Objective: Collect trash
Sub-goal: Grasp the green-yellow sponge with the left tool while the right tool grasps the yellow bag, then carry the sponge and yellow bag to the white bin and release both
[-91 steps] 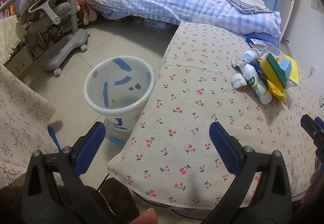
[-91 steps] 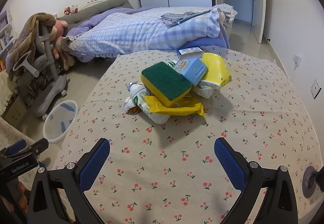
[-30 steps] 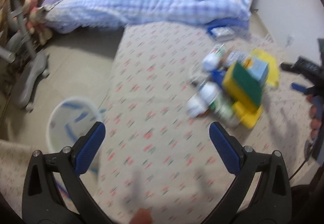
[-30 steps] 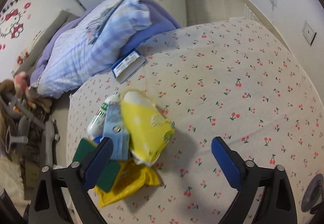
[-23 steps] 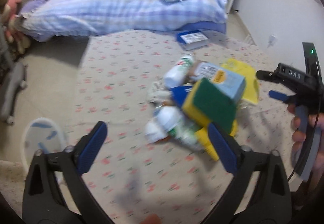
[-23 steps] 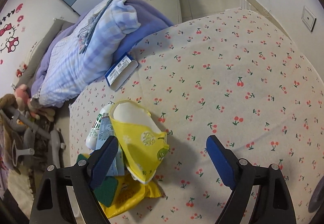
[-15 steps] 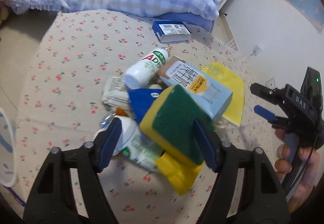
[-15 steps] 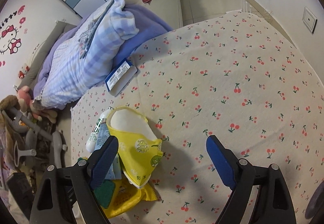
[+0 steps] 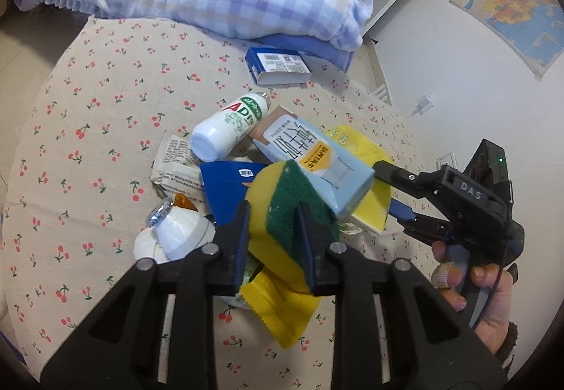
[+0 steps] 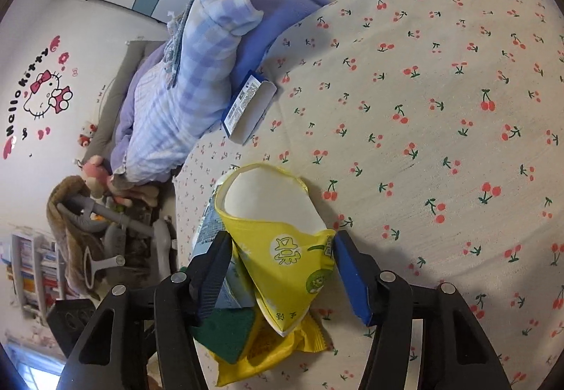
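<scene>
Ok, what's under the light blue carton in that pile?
The light blue carton lies on the sponge, which the closing left gripper is pinching, and over the yellow bag. A brown piece shows under its far end. Anything deeper beneath it is covered.

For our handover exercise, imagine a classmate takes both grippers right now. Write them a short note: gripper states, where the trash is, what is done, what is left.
Left gripper: jaws closing around the yellow-and-green sponge atop the pile; it is not yet lifted.
Right gripper: jaws closing, with the open yellow bag between them, pads not clearly pressing.
Trash pile on the cherry-print tablecloth: white AD bottle, light blue carton, blue wrapper, yellow snack packet, crumpled paper. A blue box lies apart near the bed.
Done: nothing binned yet.
Left: lift sponge and bag, then clear everything else. No bin is in view.
</scene>
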Action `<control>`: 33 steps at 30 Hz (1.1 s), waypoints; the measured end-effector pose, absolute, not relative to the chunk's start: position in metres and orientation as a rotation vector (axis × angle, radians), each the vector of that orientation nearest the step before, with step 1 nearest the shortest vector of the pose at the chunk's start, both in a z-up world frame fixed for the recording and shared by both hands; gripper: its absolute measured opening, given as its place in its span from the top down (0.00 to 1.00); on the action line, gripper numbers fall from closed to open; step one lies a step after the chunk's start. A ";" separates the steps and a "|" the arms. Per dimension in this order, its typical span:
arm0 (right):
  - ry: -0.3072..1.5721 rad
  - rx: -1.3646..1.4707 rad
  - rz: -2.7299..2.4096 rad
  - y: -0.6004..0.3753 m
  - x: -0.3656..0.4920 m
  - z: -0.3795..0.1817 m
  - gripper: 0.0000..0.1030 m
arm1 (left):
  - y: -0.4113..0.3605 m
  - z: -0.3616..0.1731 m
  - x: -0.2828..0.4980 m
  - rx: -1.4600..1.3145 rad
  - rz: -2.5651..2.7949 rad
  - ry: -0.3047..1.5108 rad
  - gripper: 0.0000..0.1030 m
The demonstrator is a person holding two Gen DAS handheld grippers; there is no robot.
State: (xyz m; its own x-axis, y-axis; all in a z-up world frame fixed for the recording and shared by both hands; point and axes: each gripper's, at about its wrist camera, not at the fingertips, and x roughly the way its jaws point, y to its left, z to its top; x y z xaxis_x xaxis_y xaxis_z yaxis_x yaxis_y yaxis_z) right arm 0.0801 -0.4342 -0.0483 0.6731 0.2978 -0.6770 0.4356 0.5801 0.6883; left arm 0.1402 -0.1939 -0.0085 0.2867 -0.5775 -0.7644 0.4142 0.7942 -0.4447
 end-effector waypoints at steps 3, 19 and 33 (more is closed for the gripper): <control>0.839 0.949 -0.110 -0.432 0.075 -0.037 0.44 | -0.187 0.000 0.134 -0.181 -0.664 1.062 0.76; 0.678 0.791 -0.109 -0.422 0.004 0.041 0.44 | -0.146 0.034 0.107 -0.185 -0.632 0.944 0.77; 0.726 0.704 0.042 -0.347 0.010 0.056 0.44 | -0.066 0.037 0.099 -0.194 -0.503 0.920 0.77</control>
